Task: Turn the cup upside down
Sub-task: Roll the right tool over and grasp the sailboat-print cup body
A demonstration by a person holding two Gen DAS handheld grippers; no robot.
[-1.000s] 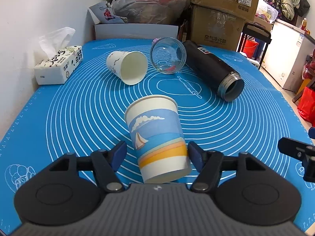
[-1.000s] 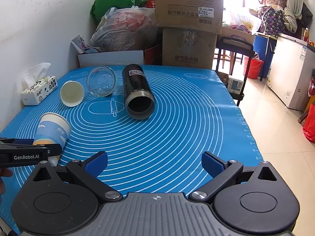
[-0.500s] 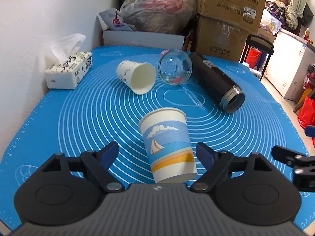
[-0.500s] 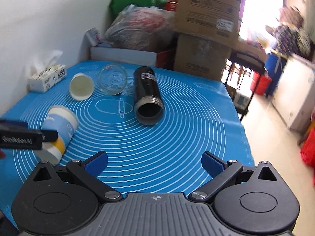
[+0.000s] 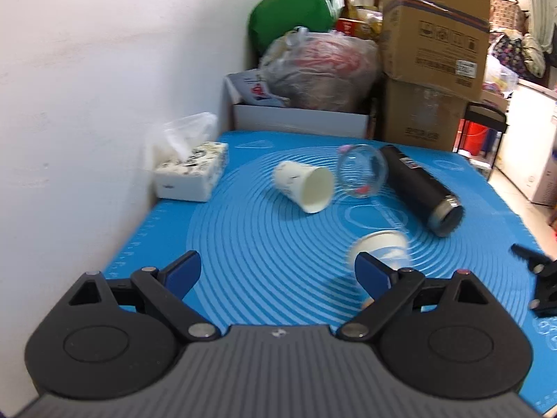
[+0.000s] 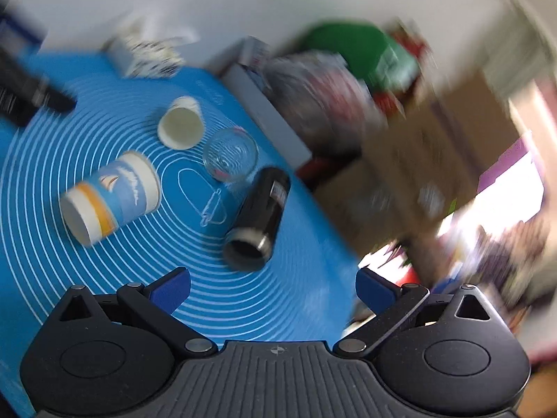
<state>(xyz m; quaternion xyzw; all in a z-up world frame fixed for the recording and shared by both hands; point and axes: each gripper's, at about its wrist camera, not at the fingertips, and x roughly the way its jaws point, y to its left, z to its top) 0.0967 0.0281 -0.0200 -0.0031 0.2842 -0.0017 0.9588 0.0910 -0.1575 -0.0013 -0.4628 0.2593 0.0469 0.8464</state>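
Observation:
The sailboat paper cup (image 6: 110, 196) stands upside down on the blue mat (image 6: 139, 264), rim down and base up; the right wrist view is rolled, so it looks tilted. In the left wrist view the cup (image 5: 381, 249) is blurred and partly hidden behind my right fingertip. My left gripper (image 5: 278, 271) is open and empty, pulled back and to the left of the cup. My right gripper (image 6: 273, 287) is open and empty, above the mat's right side.
A white paper cup (image 5: 306, 188), a clear glass (image 5: 362, 175) and a black flask (image 5: 423, 193) lie on their sides behind. A tissue box (image 5: 191, 176) sits by the left wall. Boxes and bags (image 5: 431, 69) crowd the far edge.
My left gripper has drawn back and left, away from the sailboat cup that stood between its fingers. The right gripper has rolled and swung fast; its view is blurred.

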